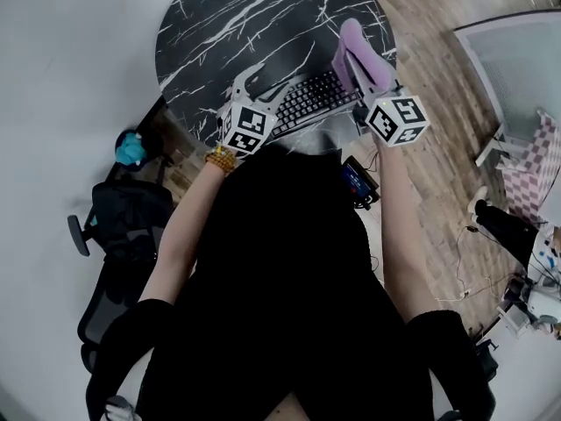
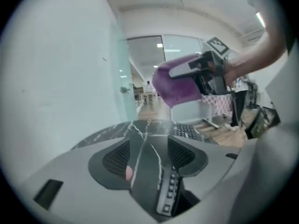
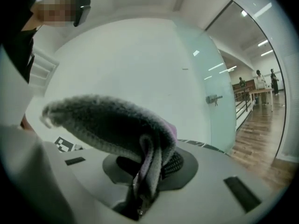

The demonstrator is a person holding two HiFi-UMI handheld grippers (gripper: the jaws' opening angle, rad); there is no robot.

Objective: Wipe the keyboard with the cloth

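A black keyboard point(image 1: 311, 102) lies on the near part of a round black marble table point(image 1: 254, 16). My right gripper point(image 1: 361, 82) hangs over the keyboard's right end, shut on a folded purple cloth point(image 1: 358, 55). In the right gripper view the cloth point(image 3: 107, 125) fills the closed jaws and flops over to the left. My left gripper point(image 1: 254, 90) hovers over the keyboard's left end. Its jaws stand open in the left gripper view point(image 2: 148, 155); a strip of keys point(image 2: 169, 190) and the marble top show through the gap. The cloth point(image 2: 180, 85) also hangs in the air there.
A black office chair point(image 1: 123, 235) with a blue object point(image 1: 131, 149) stands on the left. A small dark device point(image 1: 358, 182) lies on the wooden floor point(image 1: 438, 77) below the table. A white-framed panel point(image 1: 517, 60) is at the right. A glass wall point(image 3: 215, 97) stands beyond the table.
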